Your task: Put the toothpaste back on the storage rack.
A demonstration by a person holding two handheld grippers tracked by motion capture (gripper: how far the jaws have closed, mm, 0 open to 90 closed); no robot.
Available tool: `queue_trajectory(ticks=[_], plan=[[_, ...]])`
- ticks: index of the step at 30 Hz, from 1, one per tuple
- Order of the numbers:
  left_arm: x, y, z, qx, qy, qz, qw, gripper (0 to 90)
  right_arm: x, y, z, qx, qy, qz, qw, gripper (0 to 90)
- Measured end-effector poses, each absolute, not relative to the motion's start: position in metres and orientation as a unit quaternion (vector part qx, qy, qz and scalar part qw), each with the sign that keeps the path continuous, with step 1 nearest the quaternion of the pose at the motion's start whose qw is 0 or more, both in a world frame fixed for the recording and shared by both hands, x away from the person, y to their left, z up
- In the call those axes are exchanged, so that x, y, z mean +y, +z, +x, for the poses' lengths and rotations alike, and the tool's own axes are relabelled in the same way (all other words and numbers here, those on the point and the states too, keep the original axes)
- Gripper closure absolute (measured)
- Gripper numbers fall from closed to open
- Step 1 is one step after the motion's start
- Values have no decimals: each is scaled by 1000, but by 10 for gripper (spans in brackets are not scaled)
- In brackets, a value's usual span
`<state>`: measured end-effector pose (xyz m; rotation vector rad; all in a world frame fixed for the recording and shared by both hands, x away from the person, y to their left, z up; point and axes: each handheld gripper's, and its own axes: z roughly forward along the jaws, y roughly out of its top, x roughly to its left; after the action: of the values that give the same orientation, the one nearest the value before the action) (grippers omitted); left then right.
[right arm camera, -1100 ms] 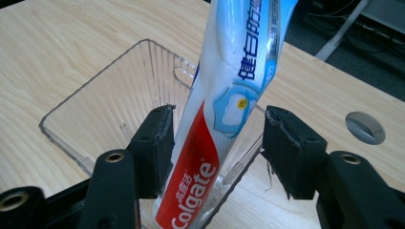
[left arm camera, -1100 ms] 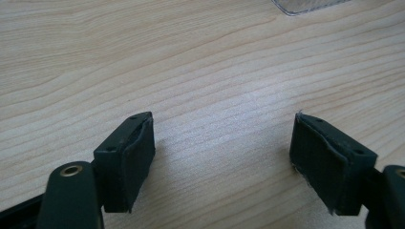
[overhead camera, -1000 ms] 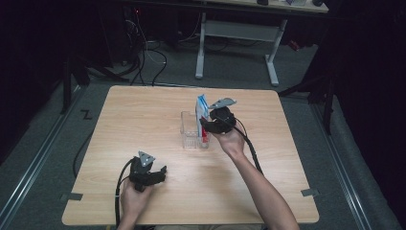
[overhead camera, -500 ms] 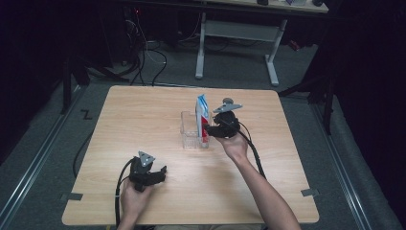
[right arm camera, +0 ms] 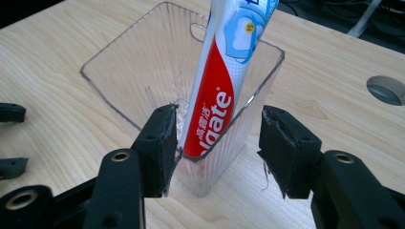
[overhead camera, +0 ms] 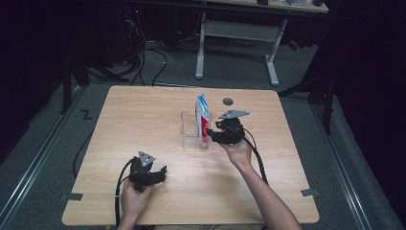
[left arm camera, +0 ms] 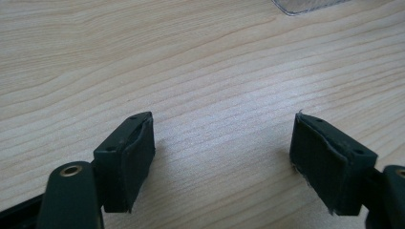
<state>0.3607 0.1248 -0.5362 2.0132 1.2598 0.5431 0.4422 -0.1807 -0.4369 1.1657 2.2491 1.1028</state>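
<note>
Two grippers work over the pale wooden table [overhead camera: 143,110]. From the high view, the red, white and blue toothpaste tube [overhead camera: 203,115] stands tilted in a clear ribbed plastic cup [overhead camera: 190,134]. Its lettering and the cup's ribs are plain in the right gripper view, where the right gripper [right arm camera: 215,152], jaws apart, straddles the cup's near corner, gripping nothing. The left gripper [left arm camera: 222,157] gapes over bare wood, well apart.

Clear box [overhead camera: 194,129] with toothpaste tube [overhead camera: 202,115] blocks table [overhead camera: 143,110] centre — rest bare.
</note>
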Motion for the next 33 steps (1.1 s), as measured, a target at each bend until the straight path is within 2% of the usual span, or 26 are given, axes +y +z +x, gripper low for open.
queue_trajectory(ticks=[33], plan=[[125,-536,361,485,209,776,345,239,-203,-449,390,789,414,411,193,495]])
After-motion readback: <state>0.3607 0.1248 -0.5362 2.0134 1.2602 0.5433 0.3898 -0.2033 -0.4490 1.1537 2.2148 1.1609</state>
